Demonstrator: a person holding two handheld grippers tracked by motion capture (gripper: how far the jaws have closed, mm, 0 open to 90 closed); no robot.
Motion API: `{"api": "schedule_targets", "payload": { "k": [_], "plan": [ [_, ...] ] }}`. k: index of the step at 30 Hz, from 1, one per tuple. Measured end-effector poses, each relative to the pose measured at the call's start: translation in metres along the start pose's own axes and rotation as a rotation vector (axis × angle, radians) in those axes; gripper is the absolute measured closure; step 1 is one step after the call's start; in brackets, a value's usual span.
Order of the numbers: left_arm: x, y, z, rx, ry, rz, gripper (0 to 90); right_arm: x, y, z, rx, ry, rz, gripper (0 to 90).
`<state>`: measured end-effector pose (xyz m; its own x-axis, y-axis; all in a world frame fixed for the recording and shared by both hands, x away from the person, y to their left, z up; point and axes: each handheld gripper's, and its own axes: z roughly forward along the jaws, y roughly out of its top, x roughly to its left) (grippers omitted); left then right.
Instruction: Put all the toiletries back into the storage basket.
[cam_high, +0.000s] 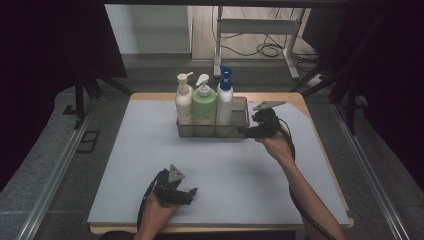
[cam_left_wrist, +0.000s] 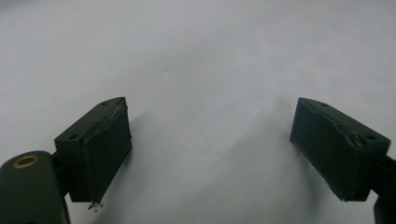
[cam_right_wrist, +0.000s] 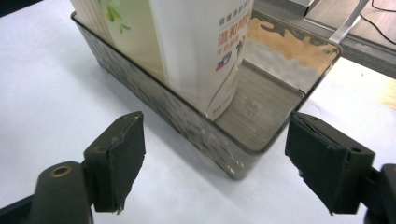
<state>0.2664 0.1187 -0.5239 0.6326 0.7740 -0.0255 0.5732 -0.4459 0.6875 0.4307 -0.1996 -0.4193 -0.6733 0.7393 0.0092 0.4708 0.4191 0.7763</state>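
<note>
Tray (cam_high: 241, 131) holding three pump bottles is sitting upper centre of the high view; its right corner is being approached by the right gripper (cam_high: 248, 132), jaws wide and empty, likely for grasping. Left gripper (cam_high: 191, 192) is being rested lower centre, open, empty.

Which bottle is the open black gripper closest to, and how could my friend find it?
On the grey mat stands a clear tray holding three pump bottles. It is the white bottle at the right end, nearest the right gripper; its pump is blue.
</note>
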Motion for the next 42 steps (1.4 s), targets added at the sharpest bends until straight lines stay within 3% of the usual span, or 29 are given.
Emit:
{"api": "schedule_targets", "payload": {
  "k": [16, 29, 42],
  "plan": [
    [0.000, 0.000, 0.000, 0.001, 0.001, 0.000, 12.1, 0.009, -0.028, -0.034, 0.022, -0.003, -0.067, 13.4],
    [0.000, 0.000, 0.000, 0.002, 0.001, 0.000, 12.2, 0.013, -0.059, -0.058, 0.034, -0.010, -0.060, 10.4],
    [0.000, 0.000, 0.000, -0.001, 0.002, 0.000, 12.2, 0.015, -0.102, -0.077, 0.032, -0.029, -0.049, 9.4]
  ]
}}
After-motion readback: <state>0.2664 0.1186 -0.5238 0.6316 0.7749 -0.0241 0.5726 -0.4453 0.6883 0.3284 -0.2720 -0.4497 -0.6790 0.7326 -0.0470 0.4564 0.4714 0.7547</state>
